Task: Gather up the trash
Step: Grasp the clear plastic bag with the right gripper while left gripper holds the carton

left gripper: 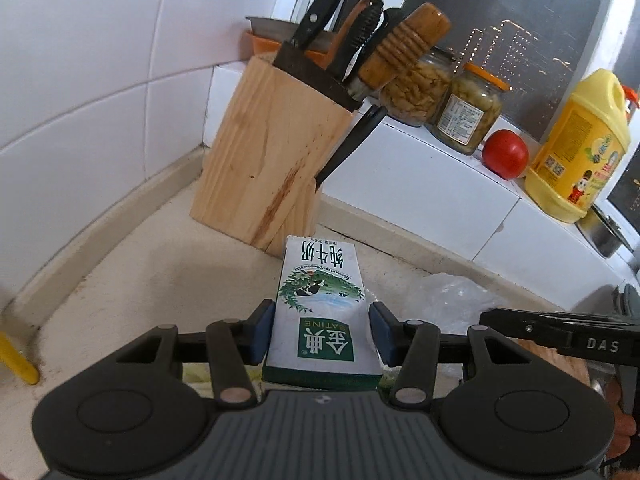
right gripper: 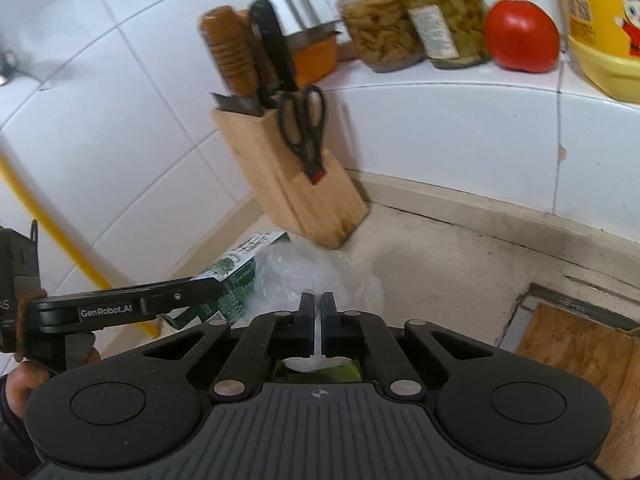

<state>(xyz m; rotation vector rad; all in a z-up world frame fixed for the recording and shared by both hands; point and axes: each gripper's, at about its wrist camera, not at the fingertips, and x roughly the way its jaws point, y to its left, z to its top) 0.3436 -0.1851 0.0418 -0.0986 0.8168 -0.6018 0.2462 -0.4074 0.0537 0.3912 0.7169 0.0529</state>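
A white and green milk carton [left gripper: 320, 308] is held between the blue pads of my left gripper [left gripper: 322, 330], its far end pointing at the knife block. The carton also shows in the right wrist view [right gripper: 232, 276], behind the left gripper's finger [right gripper: 132, 304]. My right gripper [right gripper: 318, 320] is shut on the edge of a clear plastic bag [right gripper: 316, 276] that lies on the counter beside the carton. The bag shows in the left wrist view [left gripper: 448, 300] to the carton's right.
A wooden knife block [left gripper: 264, 152] with knives and scissors stands in the counter corner. On the white ledge are two jars [left gripper: 468, 108], a tomato [left gripper: 505, 153] and a yellow oil bottle [left gripper: 580, 148]. A wooden board [right gripper: 580, 356] lies at right. A yellow pipe [right gripper: 52, 232] runs at left.
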